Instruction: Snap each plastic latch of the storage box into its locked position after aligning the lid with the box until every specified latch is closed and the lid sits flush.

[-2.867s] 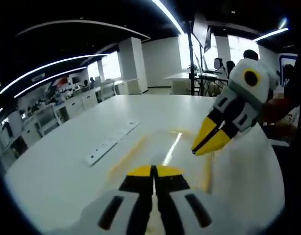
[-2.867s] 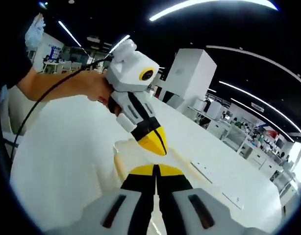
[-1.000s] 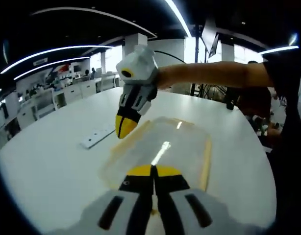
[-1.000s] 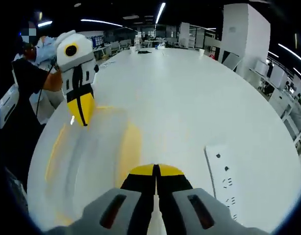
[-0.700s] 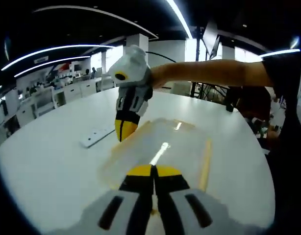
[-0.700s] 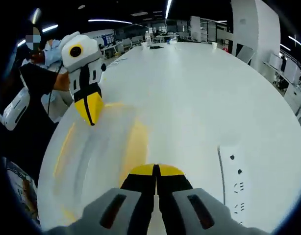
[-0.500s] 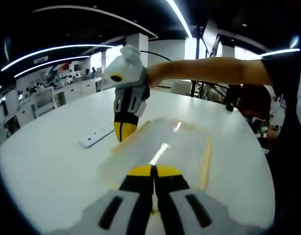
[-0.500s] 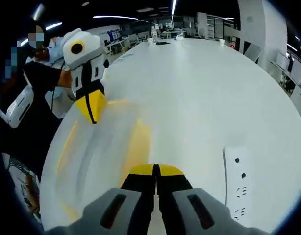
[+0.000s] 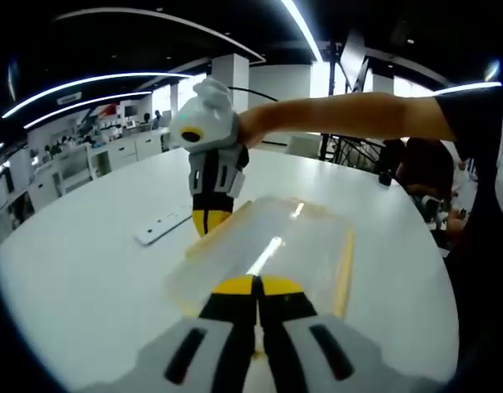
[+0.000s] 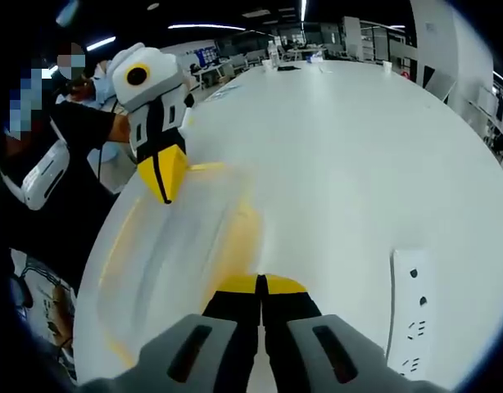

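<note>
The clear plastic storage box with its translucent lid and yellow side latches (image 9: 272, 250) lay flat on the round white tabletop (image 9: 88, 278), directly ahead of the left claw (image 9: 256, 286), whose yellow-tipped jaws were pressed together on nothing at the box's near end. In the left gripper view the right claw (image 9: 207, 223) came in on an outstretched bare forearm and pointed straight down, its tips at the yellow latch strip on the box's far-left long edge (image 9: 223, 228); over the last second it had swung from a slanted approach to nearly vertical and dropped closer to that edge (whether it was actually touching the latch could not be told). Its jaws were likewise closed and empty, as the right gripper view showed at the bottom of the frame (image 10: 260, 285), with the box's yellow edge (image 10: 239, 237) just ahead of them and the left claw (image 10: 165, 190) poised over the box's far end. A white power strip (image 10: 413, 307) sat on the tabletop beside the box, apart from it. Judging from this, the lid looked seated and the right claw seemed set to press that side latch down; the opposite yellow latch (image 9: 343, 270) probably remained to be dealt with.
</note>
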{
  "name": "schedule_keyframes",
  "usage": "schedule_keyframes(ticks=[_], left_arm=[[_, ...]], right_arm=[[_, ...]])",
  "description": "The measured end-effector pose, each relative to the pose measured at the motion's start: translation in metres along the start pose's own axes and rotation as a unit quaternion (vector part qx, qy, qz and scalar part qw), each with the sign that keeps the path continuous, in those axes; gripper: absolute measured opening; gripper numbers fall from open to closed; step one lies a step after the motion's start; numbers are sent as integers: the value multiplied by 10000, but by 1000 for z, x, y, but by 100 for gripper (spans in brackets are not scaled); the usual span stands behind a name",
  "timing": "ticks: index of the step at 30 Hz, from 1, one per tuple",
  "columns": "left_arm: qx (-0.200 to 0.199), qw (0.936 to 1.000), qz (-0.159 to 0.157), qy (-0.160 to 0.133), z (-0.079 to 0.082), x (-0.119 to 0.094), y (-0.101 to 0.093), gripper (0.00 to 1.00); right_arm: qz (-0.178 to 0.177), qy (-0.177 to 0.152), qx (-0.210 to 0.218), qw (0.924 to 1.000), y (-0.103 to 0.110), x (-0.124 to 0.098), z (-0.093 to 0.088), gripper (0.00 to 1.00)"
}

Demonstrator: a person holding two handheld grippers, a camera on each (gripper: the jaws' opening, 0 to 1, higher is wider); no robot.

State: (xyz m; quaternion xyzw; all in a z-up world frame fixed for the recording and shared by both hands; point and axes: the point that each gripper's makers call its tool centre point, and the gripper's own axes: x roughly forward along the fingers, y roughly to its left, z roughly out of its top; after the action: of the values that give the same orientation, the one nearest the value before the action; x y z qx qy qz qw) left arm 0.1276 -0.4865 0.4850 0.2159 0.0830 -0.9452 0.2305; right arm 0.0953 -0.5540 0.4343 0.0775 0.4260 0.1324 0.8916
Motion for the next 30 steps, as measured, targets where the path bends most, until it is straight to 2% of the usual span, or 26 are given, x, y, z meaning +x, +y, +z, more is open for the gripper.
schedule_keyframes(ticks=[6,10,23,30], left_arm=[[92,9997,22,215,-1,1,-2,0],[71,9997,0,236,-2,1,-2,0],[212,9987,36,467,-4,2,-5,0],[227,9985,23,489,-5,1,-7,0]], right_arm=[[248,-24,102,9996,3,2,-1,0],[379,-36,130,9992,4,3,-1,0],[373,97,118,9992,8,5,-2,0],[348,168,128,9992,8,7,-3,0]])
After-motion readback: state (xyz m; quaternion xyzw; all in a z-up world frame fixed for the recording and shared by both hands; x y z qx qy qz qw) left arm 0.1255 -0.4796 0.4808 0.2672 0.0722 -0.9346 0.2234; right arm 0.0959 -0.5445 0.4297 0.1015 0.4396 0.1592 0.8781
